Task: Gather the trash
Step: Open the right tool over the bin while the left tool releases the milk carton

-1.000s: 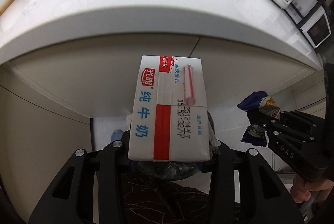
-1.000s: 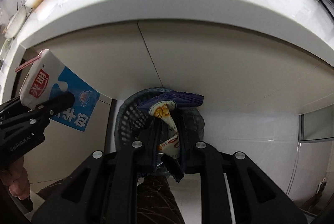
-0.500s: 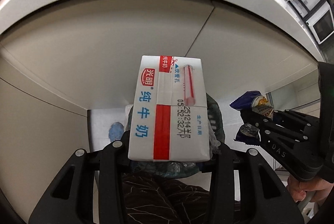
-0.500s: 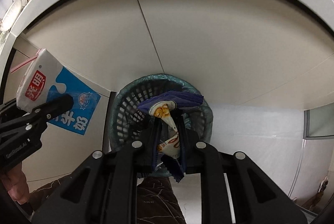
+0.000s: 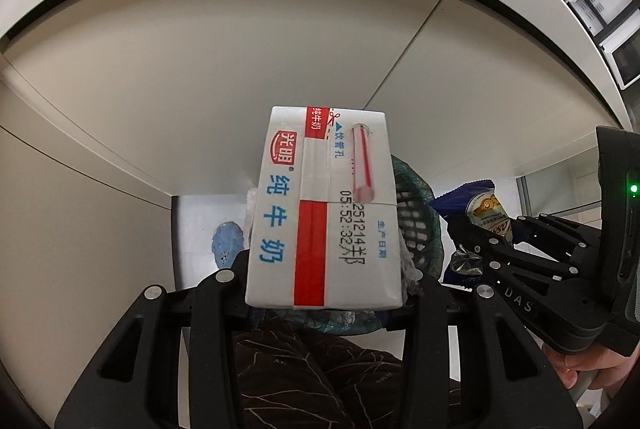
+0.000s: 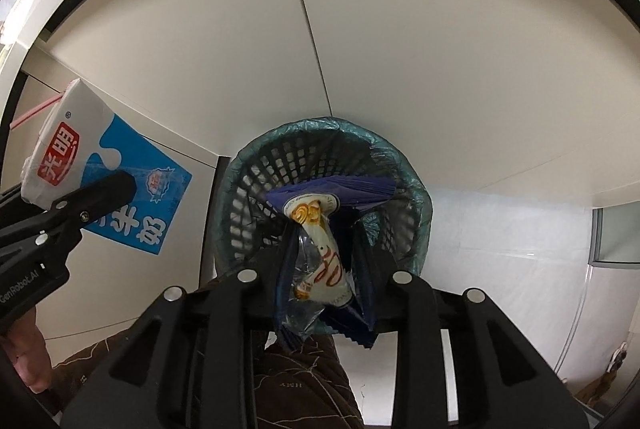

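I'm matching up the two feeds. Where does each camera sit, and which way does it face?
Left wrist: on the left gripper, facing down past the milk carton it holds; a hand shows.
Right wrist: on the right gripper, facing down into the bin; jaws opening around a snack wrapper.
Shared: carton, wrapper, bin, each other's gripper.

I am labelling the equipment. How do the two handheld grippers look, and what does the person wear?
Both the left gripper and the right gripper are matte black, with angular cut-out fingers and round silver bolts. The left body has white "GenRobot.AI" lettering; the right shows "DAS" and a green light. The person wears dark brown clothing with thin pale lines.
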Tool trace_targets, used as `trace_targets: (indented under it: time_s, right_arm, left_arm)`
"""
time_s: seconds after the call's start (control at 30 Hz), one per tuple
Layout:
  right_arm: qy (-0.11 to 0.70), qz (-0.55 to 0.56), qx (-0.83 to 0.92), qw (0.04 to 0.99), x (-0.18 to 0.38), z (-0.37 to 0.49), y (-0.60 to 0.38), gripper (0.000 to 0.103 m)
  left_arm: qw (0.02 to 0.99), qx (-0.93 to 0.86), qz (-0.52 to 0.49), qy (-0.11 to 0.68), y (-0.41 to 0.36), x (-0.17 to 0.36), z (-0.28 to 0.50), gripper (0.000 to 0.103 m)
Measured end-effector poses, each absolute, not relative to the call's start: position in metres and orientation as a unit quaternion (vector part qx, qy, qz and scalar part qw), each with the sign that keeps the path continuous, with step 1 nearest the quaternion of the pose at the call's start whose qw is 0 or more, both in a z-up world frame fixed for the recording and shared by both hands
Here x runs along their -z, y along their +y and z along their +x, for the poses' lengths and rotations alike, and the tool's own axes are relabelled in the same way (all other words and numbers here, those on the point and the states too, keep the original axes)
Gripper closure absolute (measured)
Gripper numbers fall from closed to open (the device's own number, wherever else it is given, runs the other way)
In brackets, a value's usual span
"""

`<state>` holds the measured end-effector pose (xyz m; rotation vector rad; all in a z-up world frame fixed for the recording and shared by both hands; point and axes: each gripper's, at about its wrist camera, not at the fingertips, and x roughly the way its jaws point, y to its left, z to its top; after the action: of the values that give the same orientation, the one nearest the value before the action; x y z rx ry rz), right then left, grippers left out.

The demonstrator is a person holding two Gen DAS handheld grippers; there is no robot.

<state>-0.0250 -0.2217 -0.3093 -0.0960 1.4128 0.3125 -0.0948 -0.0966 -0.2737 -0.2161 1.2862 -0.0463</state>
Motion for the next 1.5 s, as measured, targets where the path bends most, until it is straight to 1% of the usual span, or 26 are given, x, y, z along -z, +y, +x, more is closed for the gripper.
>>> trace_targets:
  time_s: [0.07,0.1,0.17,0.23,0.27,0.33,0.37,0.43,0.53,0.7,1.07,1.27,1.33,1.5]
  right_arm:
    - [0.644,-0.041,-0.144,0.75,0.311,-0.026,-0.222,0.066]
    - [0.643,-0.041,-0.143,0.751,0.313,-0.029,-0.222,0.059]
    - [0.64,-0.04,-0.144,0.754,0.313,-0.031,-0.223,0.055]
    - [0.64,-0.042,-0.141,0.754,0.313,-0.033,-0.224,0.045]
    - [0.639,-0.042,-0.141,0.755,0.313,-0.033,-0.223,0.043]
    - [0.637,-0.041,-0.139,0.757,0.312,-0.034,-0.224,0.031]
    - [0.635,-0.04,-0.137,0.759,0.312,-0.034,-0.225,0.029]
    - [0.628,-0.034,-0.131,0.766,0.309,-0.035,-0.229,0.02]
    - [0.618,-0.016,-0.112,0.778,0.303,-0.035,-0.24,0.013]
    - [0.606,-0.01,-0.082,0.791,0.296,-0.036,-0.26,0.009]
    - [0.604,-0.023,-0.054,0.795,0.294,-0.038,-0.289,0.009]
    - [0.604,-0.014,-0.046,0.795,0.29,-0.038,-0.299,0.009]
    - [0.604,-0.014,-0.046,0.795,0.289,-0.038,-0.301,0.009]
    - [0.603,-0.012,-0.045,0.796,0.288,-0.039,-0.303,0.009]
  left_arm:
    - [0.794,0.022,-0.1,0.599,-0.097,0.274,-0.095,0.063]
    - [0.794,0.022,-0.1,0.599,-0.097,0.273,-0.096,0.063]
    - [0.794,0.024,-0.1,0.599,-0.096,0.274,-0.097,0.063]
    - [0.794,0.025,-0.1,0.6,-0.096,0.274,-0.097,0.063]
    - [0.794,0.025,-0.099,0.6,-0.096,0.275,-0.097,0.063]
    - [0.793,0.026,-0.099,0.6,-0.093,0.279,-0.095,0.063]
    - [0.793,0.026,-0.098,0.601,-0.092,0.281,-0.094,0.063]
    - [0.792,0.028,-0.096,0.602,-0.092,0.283,-0.093,0.063]
    - [0.791,0.032,-0.091,0.604,-0.095,0.286,-0.09,0.063]
    - [0.789,0.045,-0.08,0.608,-0.107,0.292,-0.084,0.063]
    - [0.784,0.084,-0.039,0.614,-0.142,0.307,-0.076,0.063]
    - [0.783,0.086,-0.029,0.616,-0.149,0.31,-0.077,0.062]
    - [0.783,0.086,-0.026,0.616,-0.147,0.312,-0.078,0.058]
    - [0.787,0.085,-0.019,0.611,-0.149,0.311,-0.081,0.041]
